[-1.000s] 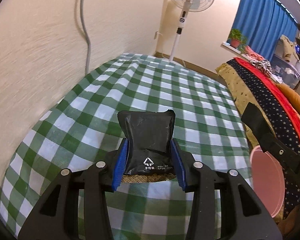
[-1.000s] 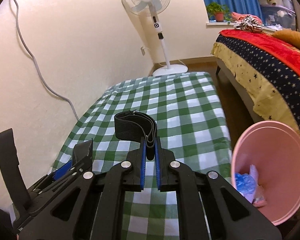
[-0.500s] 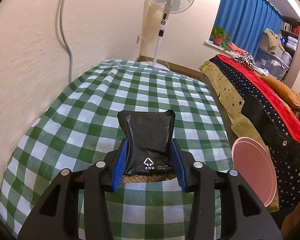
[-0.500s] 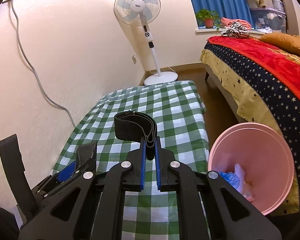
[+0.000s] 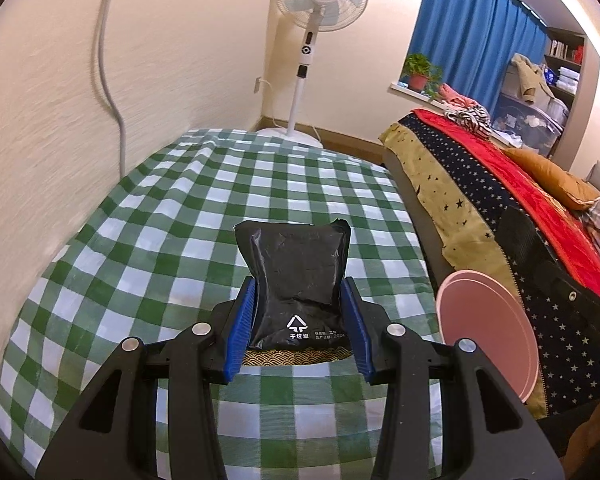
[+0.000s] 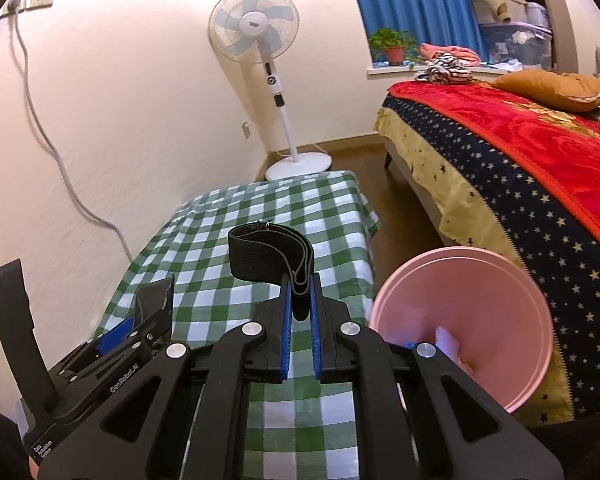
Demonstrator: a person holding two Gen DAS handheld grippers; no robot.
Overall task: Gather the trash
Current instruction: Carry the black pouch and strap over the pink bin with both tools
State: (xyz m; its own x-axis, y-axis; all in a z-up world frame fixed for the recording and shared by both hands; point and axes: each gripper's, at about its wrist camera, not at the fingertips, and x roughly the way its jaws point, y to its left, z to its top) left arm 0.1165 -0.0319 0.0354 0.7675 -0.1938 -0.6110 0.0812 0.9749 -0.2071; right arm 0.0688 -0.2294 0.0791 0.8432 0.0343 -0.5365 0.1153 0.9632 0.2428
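Left hand-held gripper [image 5: 300, 320] clamped on black packet [image 5: 298, 276], blue pads pressed against both sides. Packet upright, top edge torn; white recycling mark and small print near its bottom, print too small to read. Lower end of packet hidden behind a gold-patterned strip between the fingers. Held above green-checked worktop [image 5: 160, 240].

Right hand-held gripper [image 6: 299, 308] nearly together, pinching one end of black strap [image 6: 260, 258]; rest of strap loops up and leftwards over the worktop [image 6: 228, 220]. Pinched end hidden between the pads.

Pink bin [image 6: 460, 312] beside worktop's right edge, mouth tilted toward camera, near bed [image 6: 540, 168]. Blue and whitish scraps inside, partly hidden by gripper body, not identifiable. In left view only the bin [image 5: 488, 332] rim shows, seen edge-on.

Left gripper [image 6: 140, 320] and packet visible at lower left of right view, cut off.
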